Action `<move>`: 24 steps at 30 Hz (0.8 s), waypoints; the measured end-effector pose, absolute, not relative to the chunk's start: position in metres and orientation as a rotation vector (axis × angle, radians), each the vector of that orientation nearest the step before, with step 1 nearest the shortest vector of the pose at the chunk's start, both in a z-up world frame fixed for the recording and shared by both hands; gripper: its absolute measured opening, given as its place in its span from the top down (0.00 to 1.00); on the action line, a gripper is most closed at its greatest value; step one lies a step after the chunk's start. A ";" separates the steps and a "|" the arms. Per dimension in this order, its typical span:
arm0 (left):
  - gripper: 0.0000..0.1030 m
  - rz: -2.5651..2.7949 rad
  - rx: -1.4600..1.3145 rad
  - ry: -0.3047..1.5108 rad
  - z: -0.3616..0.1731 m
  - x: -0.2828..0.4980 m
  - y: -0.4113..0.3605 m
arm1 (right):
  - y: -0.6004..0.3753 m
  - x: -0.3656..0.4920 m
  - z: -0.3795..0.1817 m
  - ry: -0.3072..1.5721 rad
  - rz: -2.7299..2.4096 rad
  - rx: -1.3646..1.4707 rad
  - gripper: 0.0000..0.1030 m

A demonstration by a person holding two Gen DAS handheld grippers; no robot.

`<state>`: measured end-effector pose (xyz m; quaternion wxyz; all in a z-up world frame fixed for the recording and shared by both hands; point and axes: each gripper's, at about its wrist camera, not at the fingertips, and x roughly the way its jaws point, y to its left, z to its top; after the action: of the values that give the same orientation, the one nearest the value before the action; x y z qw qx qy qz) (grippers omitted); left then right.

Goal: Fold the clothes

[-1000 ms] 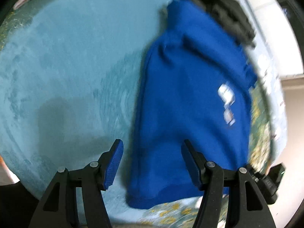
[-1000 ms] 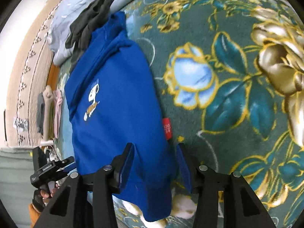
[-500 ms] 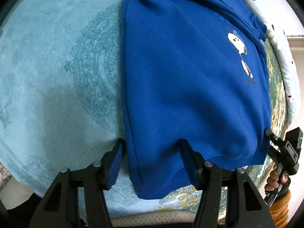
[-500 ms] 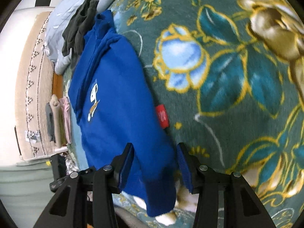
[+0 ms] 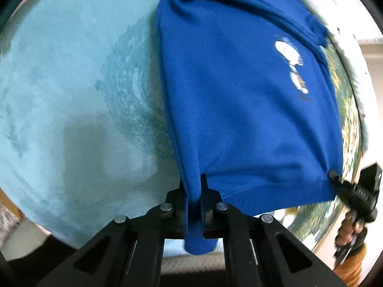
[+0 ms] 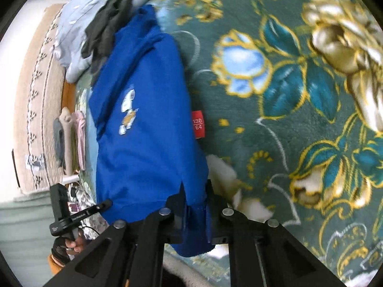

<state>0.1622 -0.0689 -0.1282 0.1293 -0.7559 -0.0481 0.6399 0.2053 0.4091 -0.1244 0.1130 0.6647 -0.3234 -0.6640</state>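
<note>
A blue sweatshirt [image 5: 239, 91] with a small cartoon dog print lies on the bed, partly folded; it also shows in the right wrist view [image 6: 148, 119] with a red size tag [image 6: 198, 124] at its edge. My left gripper [image 5: 194, 196] is shut on the hem's left corner. My right gripper [image 6: 195, 203] is shut on the hem's other corner. The hem is lifted off the blanket and stretched between both grippers. The right gripper [image 5: 335, 177] shows at the hem's far corner in the left wrist view, and the left gripper [image 6: 105, 204] shows in the right wrist view.
A light blue blanket [image 5: 71, 83] covers the left side, a dark green floral blanket [image 6: 299, 119] the right. Dark grey clothing [image 6: 107, 21] and pale blue bedding [image 6: 79, 24] lie beyond the sweatshirt's collar. Folded socks [image 6: 71, 131] lie at the far left.
Both grippers were open around the hem corners; both have now shut on them and lifted the hem off the blanket.
</note>
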 end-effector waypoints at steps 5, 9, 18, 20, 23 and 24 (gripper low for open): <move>0.93 1.856 -2.072 0.086 -0.086 0.173 -0.065 | 0.408 0.210 -0.087 -0.924 -1.966 1.924 0.89; 0.93 1.849 -2.049 0.050 -0.076 0.171 -0.071 | 0.413 0.219 -0.068 -0.980 -1.970 1.903 0.89; 0.93 1.860 -2.009 -0.159 -0.054 0.152 -0.079 | 0.408 0.177 -0.030 -1.033 -1.974 1.869 0.89; 0.93 1.861 -2.007 -0.219 -0.049 0.145 -0.081 | 0.405 0.160 -0.024 -1.019 -1.978 1.880 0.89; 0.93 1.851 -2.032 -0.332 -0.057 0.123 -0.084 | 0.401 0.132 -0.019 -1.004 -1.981 1.904 0.89; 0.93 1.846 -2.040 -0.370 -0.060 0.115 -0.085 | 0.399 0.122 -0.021 -1.007 -1.979 1.920 0.89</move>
<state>0.1154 -0.0851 -0.0596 0.1818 -0.7226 -0.1310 0.6539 0.1219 0.3988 -0.0214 0.1029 0.6506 -0.3411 -0.6707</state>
